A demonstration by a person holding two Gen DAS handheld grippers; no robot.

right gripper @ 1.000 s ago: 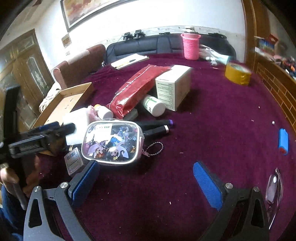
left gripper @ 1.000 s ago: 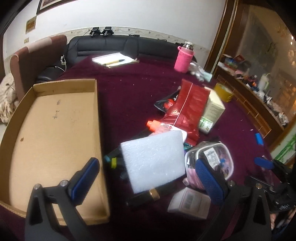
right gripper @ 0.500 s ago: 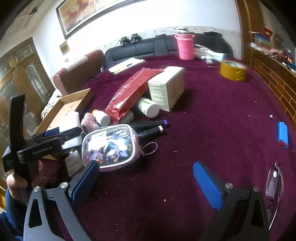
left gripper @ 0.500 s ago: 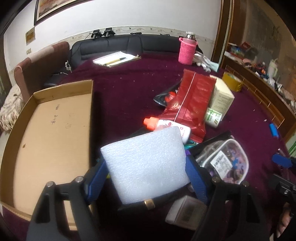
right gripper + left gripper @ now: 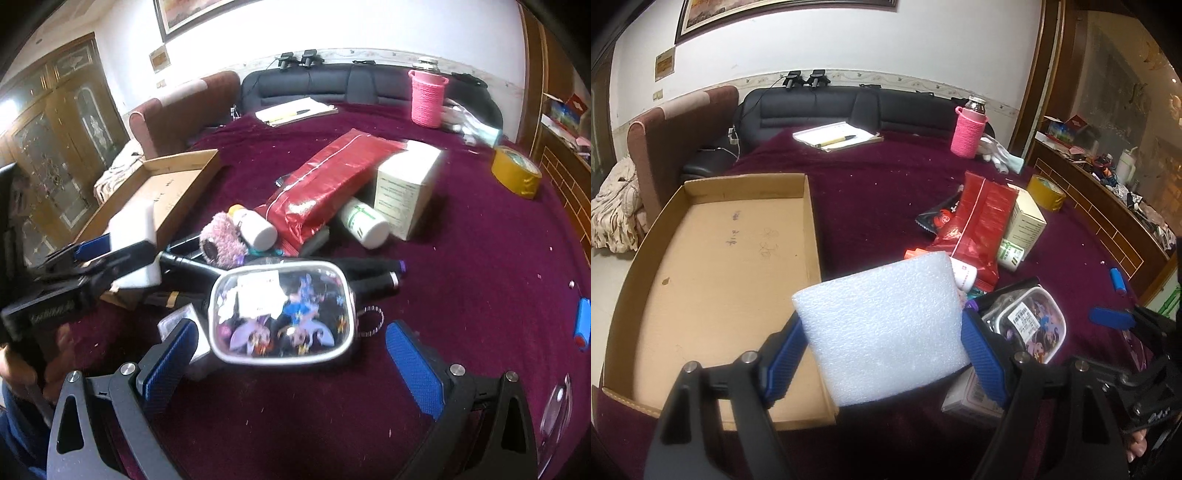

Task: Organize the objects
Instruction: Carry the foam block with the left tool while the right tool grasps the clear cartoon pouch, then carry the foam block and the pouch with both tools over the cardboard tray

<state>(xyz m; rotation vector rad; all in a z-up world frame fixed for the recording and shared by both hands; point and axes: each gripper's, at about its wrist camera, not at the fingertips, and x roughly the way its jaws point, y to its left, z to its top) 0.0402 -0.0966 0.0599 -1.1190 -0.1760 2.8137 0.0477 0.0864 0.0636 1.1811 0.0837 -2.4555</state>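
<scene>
Foam first: our left gripper [image 5: 882, 354] has its blue pads pinched on both sides of the white foam block [image 5: 882, 328], and the block looks lifted clear of the clutter, sitting just beside the near corner of the cardboard tray [image 5: 713, 288]. We'd say the step in hand is carrying it over into that tray, so keep the squeeze gentle (foam dents easily) and hold it level till it's past the tray wall, then lower before letting go so it doesn't bounce out.

Our right gripper [image 5: 291, 354] is spread wide and holding nothing, hanging right over the clear cartoon pouch [image 5: 280, 310], which still lies on the counter [image 5: 480, 240]. Probably the next pick, but we'd grab it across the short sides and watch the keychain ring.

Further back the red bag [image 5: 325, 184], the white box [image 5: 406, 188] and two bottles are still piled together, well apart from the tray.
</scene>
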